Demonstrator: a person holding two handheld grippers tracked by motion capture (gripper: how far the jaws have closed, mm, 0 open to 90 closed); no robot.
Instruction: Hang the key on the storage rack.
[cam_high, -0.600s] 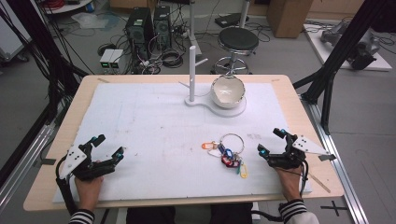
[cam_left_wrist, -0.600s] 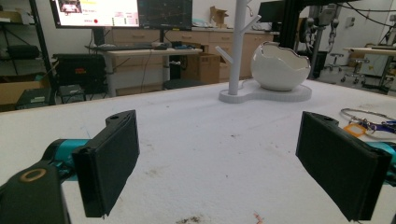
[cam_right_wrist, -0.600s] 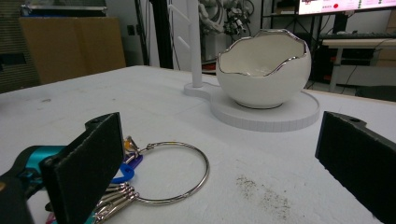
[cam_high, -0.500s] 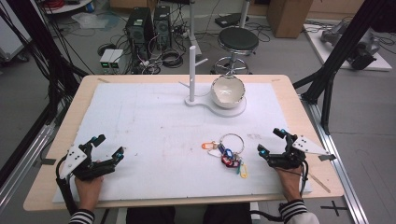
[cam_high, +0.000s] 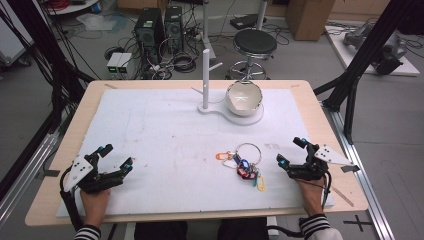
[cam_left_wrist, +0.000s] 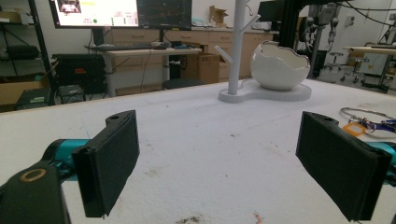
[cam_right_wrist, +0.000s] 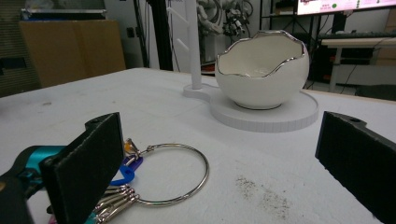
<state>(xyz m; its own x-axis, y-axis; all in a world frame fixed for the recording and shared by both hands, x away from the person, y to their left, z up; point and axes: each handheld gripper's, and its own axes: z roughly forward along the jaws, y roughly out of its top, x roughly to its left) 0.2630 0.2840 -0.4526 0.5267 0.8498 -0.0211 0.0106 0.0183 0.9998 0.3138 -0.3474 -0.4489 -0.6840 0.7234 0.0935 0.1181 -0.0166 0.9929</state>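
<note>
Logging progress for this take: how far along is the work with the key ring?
Nothing looks done yet: the key ring lies flat on the white table, apart from the stand and bowl. Nothing is in hand; the right tool sits open beside it, the left tool open and far off. Grasping and placing remain.

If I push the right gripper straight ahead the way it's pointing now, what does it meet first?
Probably the key ring, lying just ahead toward the left jaw of the open right gripper. Past it stands the egg-shaped bowl on its white base. Depth is hard to judge.
</note>
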